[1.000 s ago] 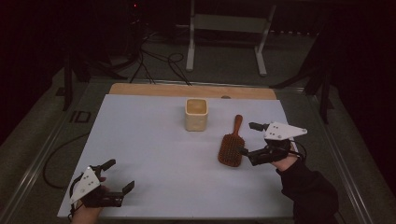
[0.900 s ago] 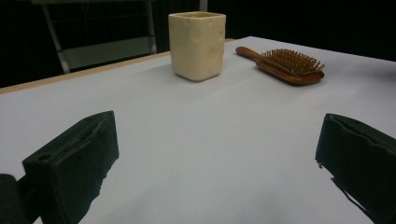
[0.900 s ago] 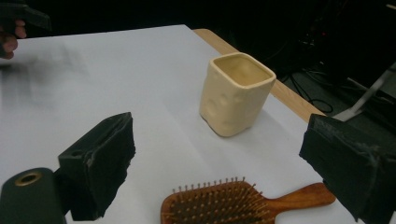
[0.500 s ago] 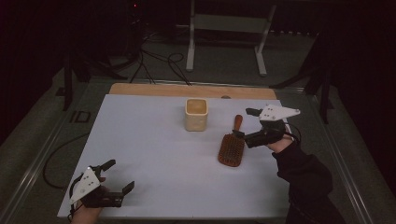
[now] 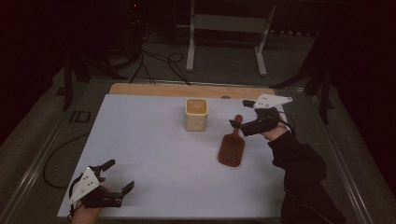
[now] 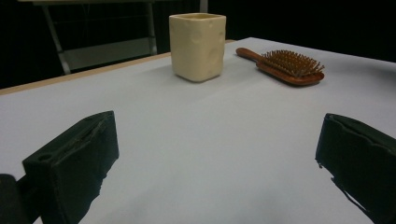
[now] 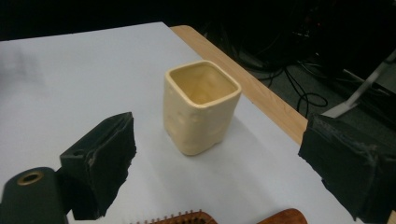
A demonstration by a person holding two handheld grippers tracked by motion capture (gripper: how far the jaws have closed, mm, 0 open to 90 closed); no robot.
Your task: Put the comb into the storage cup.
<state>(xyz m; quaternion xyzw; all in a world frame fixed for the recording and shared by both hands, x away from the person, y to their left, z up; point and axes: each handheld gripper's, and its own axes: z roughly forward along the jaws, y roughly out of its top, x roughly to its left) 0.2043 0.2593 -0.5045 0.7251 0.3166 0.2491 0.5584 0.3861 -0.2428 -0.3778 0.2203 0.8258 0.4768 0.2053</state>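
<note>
On the white surface [image 5: 154, 154], a wooden hairbrush [image 5: 231, 147] lies bristles up just right of a cream square cup [image 5: 196, 114], with the right gripper [image 5: 243, 116] hovering over the brush handle, jaws wide open and empty, pointed at the cup. Since a moment ago this gripper has moved forward and left, from beside the brush. Near the front left corner, the left gripper [image 5: 116, 177] rests low, jaws open, well apart from both things.

the black two-jaw left gripper with grey three-cornered plate [image 5: 114, 178] sat low at the near left table corner, jaws spread wide, nothing between them. the matching black right gripper [image 5: 239, 113] was held raised at the far right, jaws likewise wide apart, on a dark-sleeved forearm [image 5: 299, 163].
</note>
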